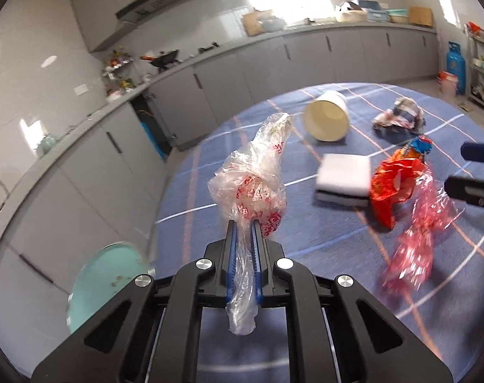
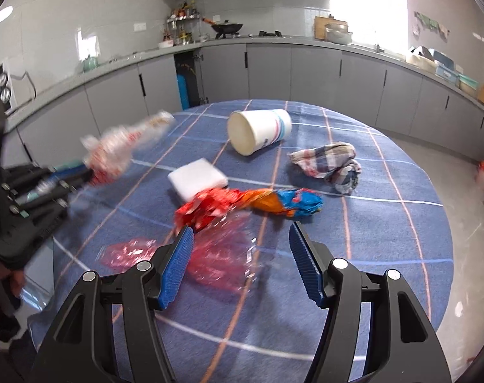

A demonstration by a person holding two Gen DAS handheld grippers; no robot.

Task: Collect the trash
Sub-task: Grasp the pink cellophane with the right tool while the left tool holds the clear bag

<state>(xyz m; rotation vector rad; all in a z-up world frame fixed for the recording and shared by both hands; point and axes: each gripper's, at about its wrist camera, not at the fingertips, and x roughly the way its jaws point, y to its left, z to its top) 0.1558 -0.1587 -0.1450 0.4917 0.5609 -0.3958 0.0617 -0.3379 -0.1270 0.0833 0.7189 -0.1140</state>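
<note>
The left gripper (image 1: pixel 245 223) is clamped on a clear plastic bag with red print (image 1: pixel 257 175), which stands up from between its blue pads, its tail trailing back through them. The right gripper (image 2: pixel 238 233) hangs with jaws apart just above a crumpled red cellophane wrapper (image 2: pixel 219 255) on the blue plaid tablecloth (image 2: pixel 385 223). Beyond it lie a red-orange-blue foil wrapper (image 2: pixel 267 201), a white sponge (image 2: pixel 197 178), a tipped paper cup (image 2: pixel 257 131) and a checked rag (image 2: pixel 331 162). In the right wrist view the bag is motion-blurred.
</note>
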